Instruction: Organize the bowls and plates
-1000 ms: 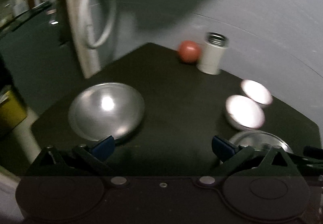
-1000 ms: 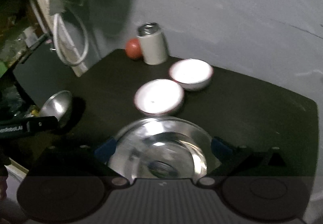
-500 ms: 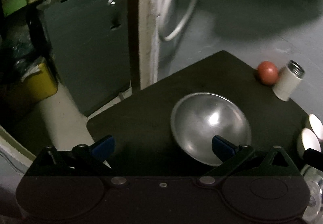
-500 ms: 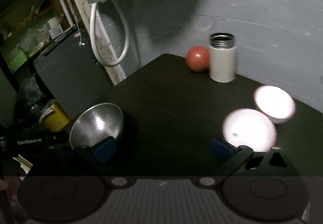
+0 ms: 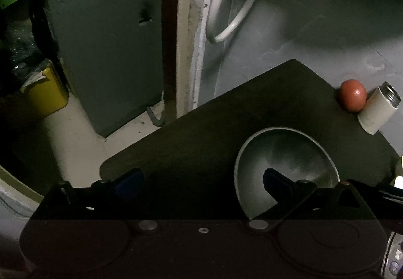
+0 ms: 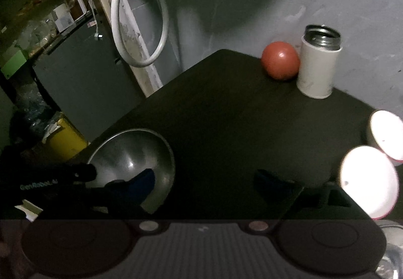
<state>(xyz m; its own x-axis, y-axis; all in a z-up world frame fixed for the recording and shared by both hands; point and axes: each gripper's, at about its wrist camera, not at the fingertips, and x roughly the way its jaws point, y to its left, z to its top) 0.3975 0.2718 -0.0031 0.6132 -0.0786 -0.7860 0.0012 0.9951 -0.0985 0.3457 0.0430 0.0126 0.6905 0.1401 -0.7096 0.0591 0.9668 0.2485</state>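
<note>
Lining up on the steel bowl (image 5: 287, 160) with the left gripper (image 5: 201, 178), I judge the step in hand to be the approach for a first pick; nothing is gripped yet. Left jaws stand wide open and empty: the right finger (image 5: 279, 179) overlaps the bowl's inside at about 5 o'clock of its rim, while the left finger (image 5: 126, 180) sits over bare table (image 5: 214, 128), well apart from the bowl. Whether the right finger touches the metal I cannot tell. Next move, in my judgement: shift toward 3 o'clock so the near rim falls between the fingers, then close on that rim; the wall is thin and slick, so a shallow bite may slip. The right gripper (image 6: 204, 178) is likewise spread wide with nothing between its fingers, over dark table. The right wrist view gives what the left lacks: two white bowls (image 6: 367, 178) at 3 o'clock, side by side, overexposed, and the left tool reaching in at the steel bowl (image 6: 133, 155) from 9 o'clock. It also shows the red ball (image 6: 280, 63) just beside the white flask (image 6: 318, 70) at 1 o'clock, upright. The left view shows the floor, a yellow bin (image 5: 47, 92) at 9 o'clock, and a sliver of shiny metal (image 5: 393, 256) at the 4 o'clock edge, too cropped to identify.
</note>
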